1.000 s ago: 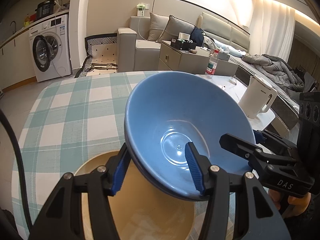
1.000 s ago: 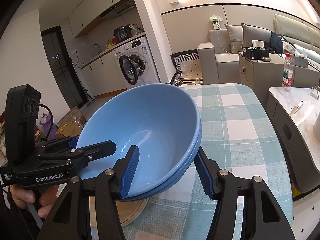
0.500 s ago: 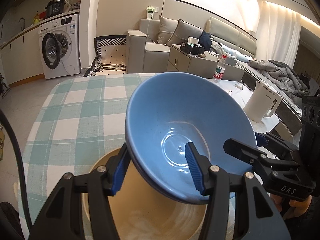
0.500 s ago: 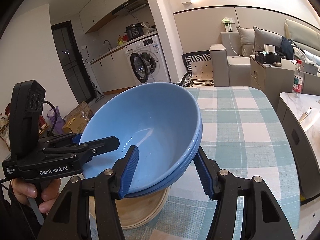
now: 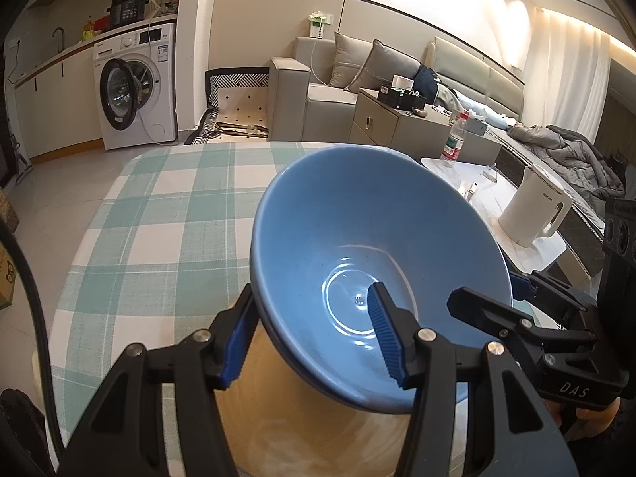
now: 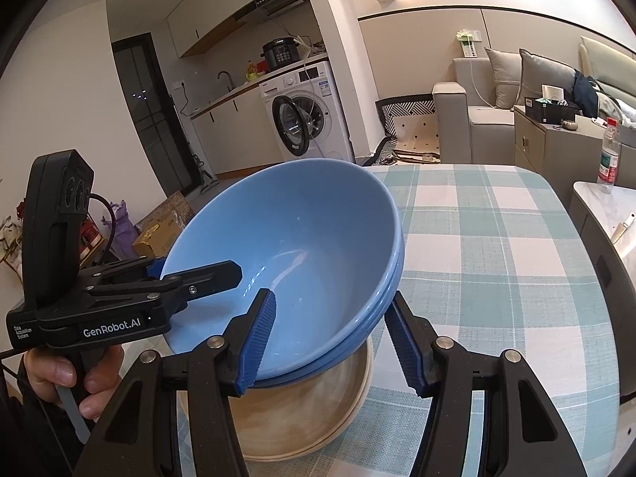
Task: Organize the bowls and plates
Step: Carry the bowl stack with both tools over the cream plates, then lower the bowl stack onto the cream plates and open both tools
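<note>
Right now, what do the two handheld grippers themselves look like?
Both are black, angular frames with silver pivot screws and ribbed blue pads on the fingers. The left gripper reads "GenRobot.AI" in white on its body, has a tall black sensor block on top and trails a black cable. The right gripper shows "DAS" lettering and a similar sensor block.

I can't see most of the tan bowl [image 5: 318, 429]; the blue bowls [image 5: 377, 262] cover it, blurred.
</note>
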Available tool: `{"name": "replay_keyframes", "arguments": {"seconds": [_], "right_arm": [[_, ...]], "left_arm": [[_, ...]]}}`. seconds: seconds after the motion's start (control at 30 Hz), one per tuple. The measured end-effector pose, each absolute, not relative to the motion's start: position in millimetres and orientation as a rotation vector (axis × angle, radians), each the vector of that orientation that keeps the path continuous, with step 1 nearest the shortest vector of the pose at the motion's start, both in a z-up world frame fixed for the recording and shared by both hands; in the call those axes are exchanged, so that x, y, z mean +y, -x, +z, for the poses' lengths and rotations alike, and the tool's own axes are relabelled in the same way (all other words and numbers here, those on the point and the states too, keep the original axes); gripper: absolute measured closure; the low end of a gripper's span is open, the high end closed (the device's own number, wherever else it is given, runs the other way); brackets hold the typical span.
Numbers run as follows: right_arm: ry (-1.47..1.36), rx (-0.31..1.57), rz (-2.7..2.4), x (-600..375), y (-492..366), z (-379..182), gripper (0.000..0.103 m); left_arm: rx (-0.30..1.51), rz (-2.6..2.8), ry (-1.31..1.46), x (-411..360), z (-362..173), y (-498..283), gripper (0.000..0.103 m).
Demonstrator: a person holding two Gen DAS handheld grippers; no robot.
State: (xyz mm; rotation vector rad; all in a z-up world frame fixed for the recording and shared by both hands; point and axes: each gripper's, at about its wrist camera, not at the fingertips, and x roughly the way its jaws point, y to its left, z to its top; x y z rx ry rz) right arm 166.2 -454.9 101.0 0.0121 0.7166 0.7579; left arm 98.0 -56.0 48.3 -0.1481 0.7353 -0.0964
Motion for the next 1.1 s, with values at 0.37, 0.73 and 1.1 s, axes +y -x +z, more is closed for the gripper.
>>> {"name": "replay_keyframes", "arguments": {"seconds": [0.37, 0.73, 1.1], "right_arm": [[-0.01, 0.748, 0.785, -437.7, -164.5, 89.3, 0.045], [0.001, 0.782, 0.807, -423.9, -161.8, 80.6, 0.045], [-0.005, 0.786, 0.824, -424.4, -162.6, 80.8, 0.037]], "left_arm": [[0.746, -0.066, 0.161, -39.6, 40.6, -92.0, 0.049], [0.774, -0.038, 0.164, -29.2, 32.8, -89.5, 0.048], [0.794, -0.046, 0.154, -30.0, 30.6, -88.2, 0.047]]}}
